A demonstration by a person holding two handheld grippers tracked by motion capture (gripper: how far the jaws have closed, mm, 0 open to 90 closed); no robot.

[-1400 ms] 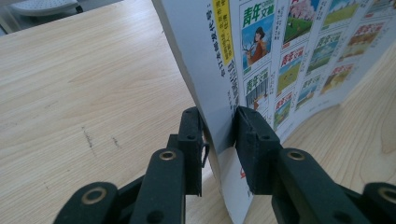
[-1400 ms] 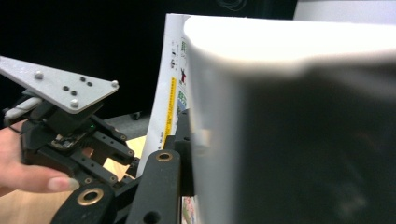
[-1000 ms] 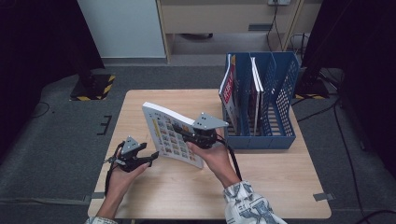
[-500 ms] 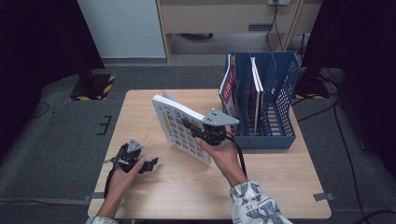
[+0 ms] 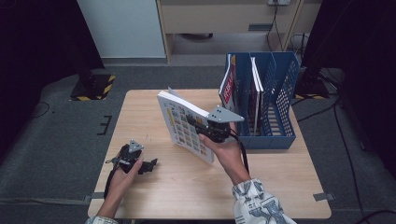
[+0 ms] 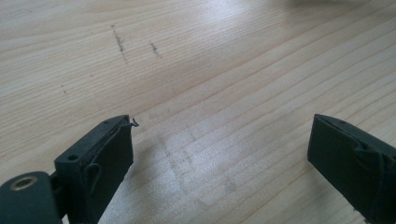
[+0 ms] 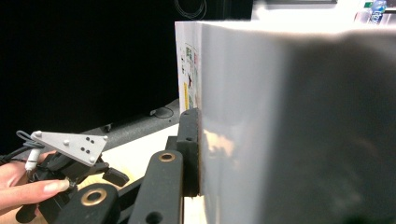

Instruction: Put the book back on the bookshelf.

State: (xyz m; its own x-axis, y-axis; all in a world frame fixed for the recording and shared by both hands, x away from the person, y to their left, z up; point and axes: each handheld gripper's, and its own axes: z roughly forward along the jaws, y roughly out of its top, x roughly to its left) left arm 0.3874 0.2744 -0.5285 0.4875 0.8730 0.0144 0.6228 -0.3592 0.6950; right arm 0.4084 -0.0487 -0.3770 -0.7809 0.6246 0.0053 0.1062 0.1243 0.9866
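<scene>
A thick white book with a colourful grid cover is held up off the table, tilted, in the high view. My right gripper is shut on its lower edge. In the right gripper view the book's white page block stands pressed against the left jaw. My left gripper rests low on the wooden table near the front left, jaws wide open with nothing between them. The left gripper view has bare wood between its two black fingers.
A blue file rack stands at the table's right side with a red-covered book and other volumes upright in its slots. The right gripper view has the left hand and its gripper low at the left. Dark floor surrounds the table.
The right gripper has carried the book up and rightward toward the blue rack, turning it more upright. The left gripper has settled lower toward the table's front left.
</scene>
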